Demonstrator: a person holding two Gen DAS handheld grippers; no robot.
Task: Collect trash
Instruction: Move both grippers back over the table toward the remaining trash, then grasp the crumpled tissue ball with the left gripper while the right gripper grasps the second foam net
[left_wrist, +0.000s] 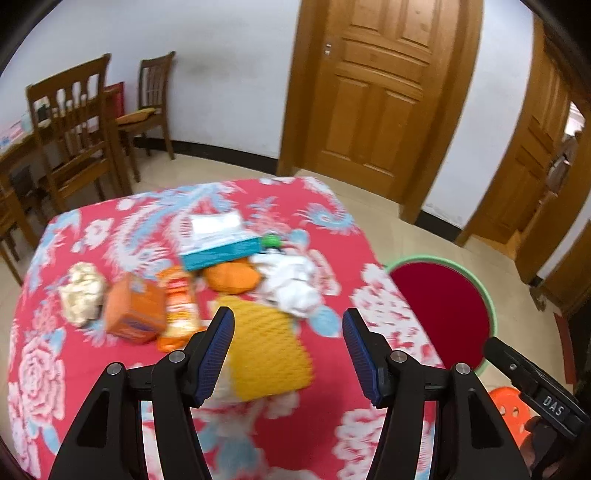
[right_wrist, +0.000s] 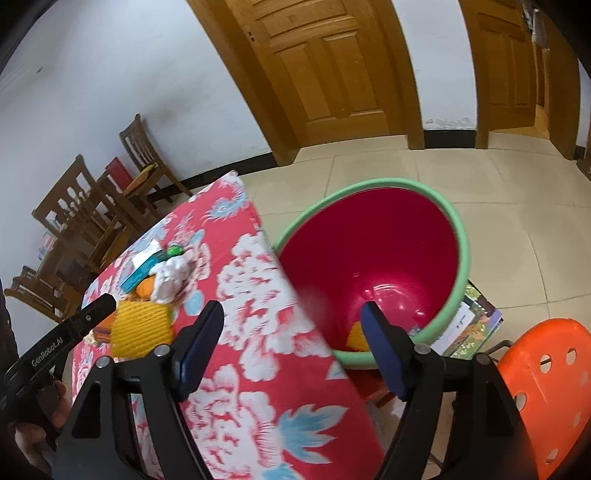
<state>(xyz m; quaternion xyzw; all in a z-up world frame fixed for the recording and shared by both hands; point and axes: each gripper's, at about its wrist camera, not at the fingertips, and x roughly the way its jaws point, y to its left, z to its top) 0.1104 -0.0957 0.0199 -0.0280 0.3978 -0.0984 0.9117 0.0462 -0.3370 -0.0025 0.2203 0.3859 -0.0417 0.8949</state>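
Observation:
On the red flowered tablecloth (left_wrist: 55, 369) lie a crumpled paper ball (left_wrist: 82, 293), an orange box (left_wrist: 135, 308), an orange snack packet (left_wrist: 181, 306), a teal tissue box (left_wrist: 218, 240), a white crumpled tissue (left_wrist: 291, 280) and a yellow knitted cloth (left_wrist: 266, 350). My left gripper (left_wrist: 288, 317) hovers open above the yellow cloth, holding nothing. A red bucket with a green rim (right_wrist: 458, 236) stands on the floor by the table's right edge; a yellow-orange scrap (right_wrist: 356, 334) lies in its bottom. My right gripper (right_wrist: 291, 310) is open and empty over the table edge and bucket.
An orange plastic stool (right_wrist: 546, 387) stands right of the bucket, with printed books or boxes (right_wrist: 472, 321) on the floor behind it. Wooden chairs (left_wrist: 74, 122) and a table are at the far left. Wooden doors (left_wrist: 373, 92) line the back wall.

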